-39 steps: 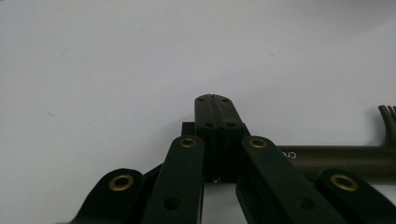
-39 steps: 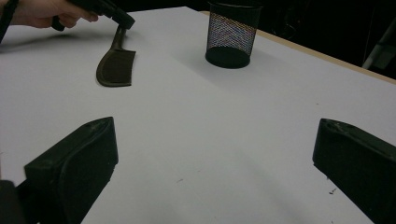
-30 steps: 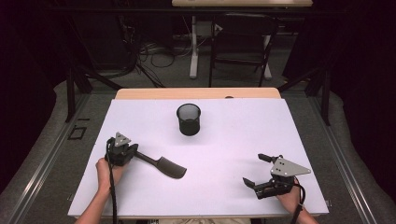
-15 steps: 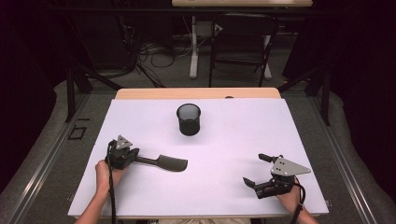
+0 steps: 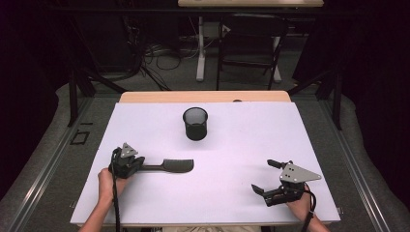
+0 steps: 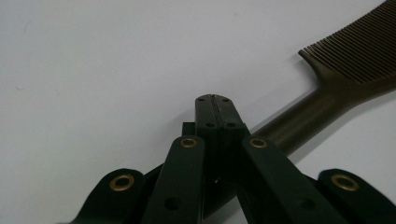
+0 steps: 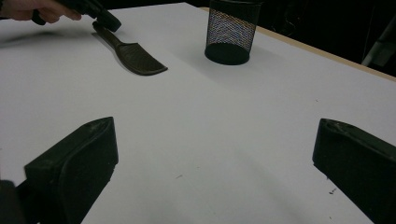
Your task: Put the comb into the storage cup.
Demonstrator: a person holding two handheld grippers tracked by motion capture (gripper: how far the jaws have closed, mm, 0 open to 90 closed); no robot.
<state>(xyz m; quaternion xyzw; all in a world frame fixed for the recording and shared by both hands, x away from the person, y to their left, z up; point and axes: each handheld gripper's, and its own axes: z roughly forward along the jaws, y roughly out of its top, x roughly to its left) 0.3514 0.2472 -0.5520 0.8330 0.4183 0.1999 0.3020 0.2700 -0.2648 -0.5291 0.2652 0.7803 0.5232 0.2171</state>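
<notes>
Table layout, seen from above

The mesh cup stands toward the table's far middle; the comb lies nearer, left of centre, its handle toward the left gripper; the right gripper sits well apart at near right.

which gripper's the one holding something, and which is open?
The left gripper is shut on the comb's handle. The right gripper sits with jaws spread wide, nothing between them.

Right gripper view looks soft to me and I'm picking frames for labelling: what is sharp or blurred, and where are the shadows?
Right gripper view: near tongs blurred, cup mesh crisp, comb casts a soft shadow. Left gripper view: comb teeth sharp. High view: table evenly lit, surroundings dark.
</notes>
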